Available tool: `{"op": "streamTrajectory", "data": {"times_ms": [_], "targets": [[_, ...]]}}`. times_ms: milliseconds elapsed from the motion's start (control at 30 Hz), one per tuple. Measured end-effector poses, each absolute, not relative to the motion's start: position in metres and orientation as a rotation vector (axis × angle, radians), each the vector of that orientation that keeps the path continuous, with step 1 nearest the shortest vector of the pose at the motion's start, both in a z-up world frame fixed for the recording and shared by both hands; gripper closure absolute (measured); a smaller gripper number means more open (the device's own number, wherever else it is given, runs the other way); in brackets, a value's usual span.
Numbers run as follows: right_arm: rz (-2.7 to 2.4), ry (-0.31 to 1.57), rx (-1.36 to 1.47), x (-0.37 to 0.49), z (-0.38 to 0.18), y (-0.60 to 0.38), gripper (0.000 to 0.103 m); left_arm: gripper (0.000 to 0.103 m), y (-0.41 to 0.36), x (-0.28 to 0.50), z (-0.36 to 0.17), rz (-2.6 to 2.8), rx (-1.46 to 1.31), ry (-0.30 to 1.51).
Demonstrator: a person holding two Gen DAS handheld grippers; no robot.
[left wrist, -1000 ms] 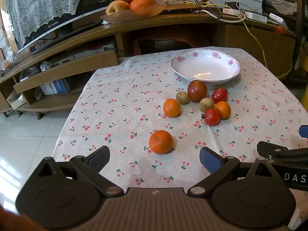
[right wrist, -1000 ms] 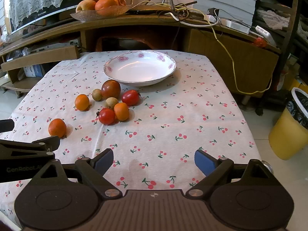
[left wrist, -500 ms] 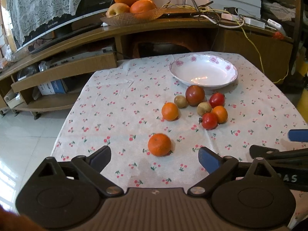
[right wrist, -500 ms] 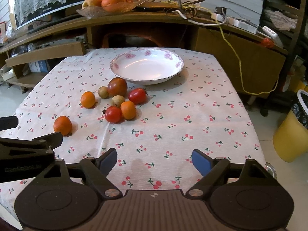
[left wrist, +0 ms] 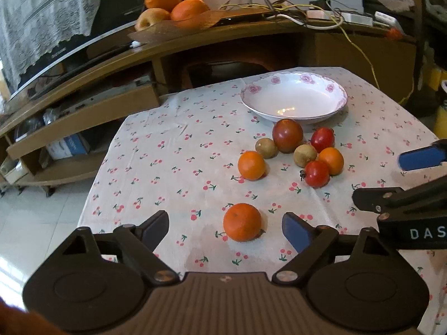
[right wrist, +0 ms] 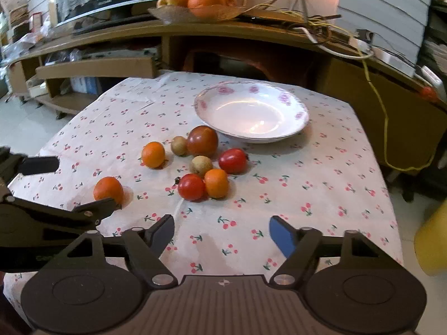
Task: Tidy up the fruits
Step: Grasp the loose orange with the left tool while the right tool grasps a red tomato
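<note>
We line left gripper (left wrist: 225, 227) on lone orange (left wrist: 242, 222) near table's front-left edge; fingers spread, not touching. Right gripper (right wrist: 222, 233) spread, empty, over front edge. Bowl (left wrist: 339, 105) bare at back, 7 fruits before it. Next: advance, pinch gently, carry to bowl.

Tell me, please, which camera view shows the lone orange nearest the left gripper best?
The left wrist view: the lone orange sits whole and unobstructed, centred between the open fingers of the left gripper. In the right wrist view it appears smaller at the left, with its lower edge hidden behind a finger of that gripper.
</note>
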State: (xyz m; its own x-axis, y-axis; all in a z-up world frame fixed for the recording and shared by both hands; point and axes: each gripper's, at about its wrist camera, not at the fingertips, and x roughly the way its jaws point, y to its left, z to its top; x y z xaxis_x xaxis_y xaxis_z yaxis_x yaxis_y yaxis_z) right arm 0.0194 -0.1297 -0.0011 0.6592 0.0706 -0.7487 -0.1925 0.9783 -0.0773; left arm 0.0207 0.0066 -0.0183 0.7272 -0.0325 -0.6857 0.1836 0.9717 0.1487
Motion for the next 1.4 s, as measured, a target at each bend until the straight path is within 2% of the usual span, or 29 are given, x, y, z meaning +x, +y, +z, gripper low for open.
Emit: {"op": "streamTrajectory", "data": {"times_ms": [200, 300, 333, 533, 700, 833, 867, 967, 1000, 1400], "targets": [[0.248, 0.849, -0.126, 0.029, -0.007, -0.125, 0.041, 0.025, 0.009, 0.029, -0.025, -0.144, 0.231, 0.752], [0.279, 0.857, -0.121, 0.036, -0.012, -0.121, 0.051, 0.035, 0.012, 0.034, -0.03, -0.166, 0.217, 0.767], [0.289, 0.863, -0.113, 0.04, -0.014, -0.121, 0.054, 0.035, 0.013, 0.036, -0.032, -0.176, 0.208, 0.774], [0.327, 0.875, -0.097, 0.055, -0.026, -0.119, 0.059, 0.04, 0.009, 0.039, -0.038, -0.197, 0.255, 0.749], [0.327, 0.869, -0.085, 0.066, -0.031, -0.117, 0.059, 0.048, 0.01, 0.044, -0.044, -0.221, 0.234, 0.773], [0.334, 0.855, -0.102, 0.069, -0.033, -0.113, 0.06, 0.05, 0.011, 0.042, -0.045, -0.232, 0.214, 0.772], [0.331, 0.851, -0.11, 0.069, -0.034, -0.112, 0.061, 0.053, 0.012, 0.042, -0.045, -0.234, 0.204, 0.774], [0.309, 0.845, -0.135, 0.07, -0.034, -0.112, 0.073, 0.06, 0.014, 0.043, -0.045, -0.253, 0.172, 0.785], [0.305, 0.846, -0.135, 0.07, -0.033, -0.113, 0.073, 0.062, 0.015, 0.043, -0.045, -0.255, 0.163, 0.788], [0.321, 0.826, -0.086, 0.058, -0.013, -0.128, 0.074, 0.064, -0.001, 0.047, -0.025, -0.276, 0.134, 0.803]]}}
